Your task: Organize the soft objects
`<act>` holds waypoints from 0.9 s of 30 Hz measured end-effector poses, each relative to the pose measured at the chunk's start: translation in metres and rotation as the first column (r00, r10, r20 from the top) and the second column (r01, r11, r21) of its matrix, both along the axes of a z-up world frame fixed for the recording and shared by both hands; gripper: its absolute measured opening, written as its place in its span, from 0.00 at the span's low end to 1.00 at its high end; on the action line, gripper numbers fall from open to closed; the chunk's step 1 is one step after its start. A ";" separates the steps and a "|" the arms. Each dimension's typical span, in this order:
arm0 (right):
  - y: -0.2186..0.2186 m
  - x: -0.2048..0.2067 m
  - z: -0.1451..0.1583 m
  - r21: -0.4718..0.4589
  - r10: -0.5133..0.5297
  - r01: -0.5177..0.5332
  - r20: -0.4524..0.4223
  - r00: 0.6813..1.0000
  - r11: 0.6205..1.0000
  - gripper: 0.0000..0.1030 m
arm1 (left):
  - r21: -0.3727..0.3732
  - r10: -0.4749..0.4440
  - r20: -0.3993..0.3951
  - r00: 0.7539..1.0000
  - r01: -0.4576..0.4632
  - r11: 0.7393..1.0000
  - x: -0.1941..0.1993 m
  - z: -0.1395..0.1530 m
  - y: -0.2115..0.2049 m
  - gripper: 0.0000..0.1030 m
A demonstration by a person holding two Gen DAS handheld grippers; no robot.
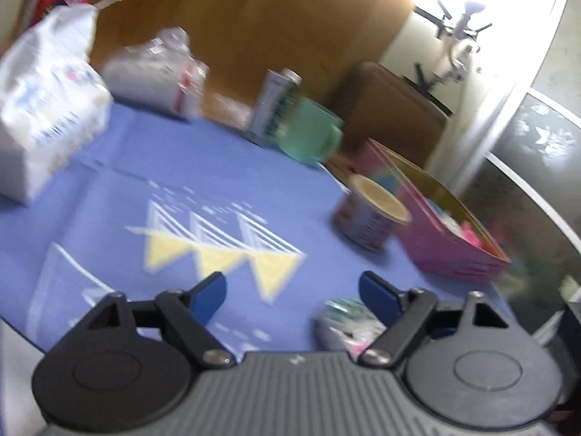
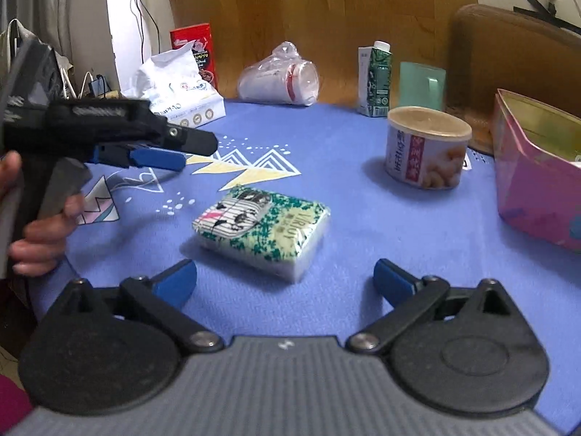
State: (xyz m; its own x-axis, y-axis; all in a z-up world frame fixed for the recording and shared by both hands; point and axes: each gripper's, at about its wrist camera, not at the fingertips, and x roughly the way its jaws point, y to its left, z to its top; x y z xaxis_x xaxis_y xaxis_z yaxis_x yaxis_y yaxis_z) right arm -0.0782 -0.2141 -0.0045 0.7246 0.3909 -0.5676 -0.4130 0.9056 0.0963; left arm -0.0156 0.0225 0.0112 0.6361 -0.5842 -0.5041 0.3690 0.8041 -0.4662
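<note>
Blue cloth (image 2: 363, 225), matt, lightly napped, printed with pale triangles. Tissue pack (image 2: 261, 230) in glossy clear film over soft paper. Can (image 2: 425, 149) with a glossy printed label and a smooth tan plastic lid. Pink box (image 2: 537, 189) of smooth card, dull gold lining inside. Carton (image 2: 374, 80) of coated paperboard, faint sheen. Cup stack (image 2: 279, 80) of translucent plastic under a crinkled clear bag. White bag (image 2: 178, 91) of creased, softly shiny film. Green mug (image 2: 423, 83) of matt plastic. Wood panel (image 2: 326, 11) behind, smooth, warm satin finish. Right gripper (image 2: 285, 278) of matt black plastic with bright metal pivots, blue rubbery pads (image 2: 178, 279), ribbed grey body. Left gripper (image 1: 292, 289) alike.
</note>
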 end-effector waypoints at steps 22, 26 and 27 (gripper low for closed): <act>-0.091 -0.011 0.037 0.017 -0.306 0.317 0.321 0.896 0.948 0.53 | 0.146 -0.310 0.165 0.936 0.288 0.947 0.030 0.062 -0.210 0.42; -0.129 0.008 0.042 0.034 -0.385 0.397 0.330 0.862 0.917 0.53 | 0.164 -0.327 0.193 0.925 0.298 0.940 0.049 0.067 -0.257 0.43; -0.135 0.013 0.043 0.034 -0.396 0.409 0.330 0.857 0.912 0.53 | 0.168 -0.326 0.194 0.925 0.296 0.940 0.055 0.068 -0.267 0.43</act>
State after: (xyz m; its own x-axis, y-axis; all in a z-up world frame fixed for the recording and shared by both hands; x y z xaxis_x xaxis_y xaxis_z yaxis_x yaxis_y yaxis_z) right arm -0.0652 -0.3487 0.0388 0.9592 0.0094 -0.2826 -0.0141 0.9998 -0.0146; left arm 0.0392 -0.2442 0.0790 0.5352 -0.7071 -0.4622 0.6899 0.6816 -0.2440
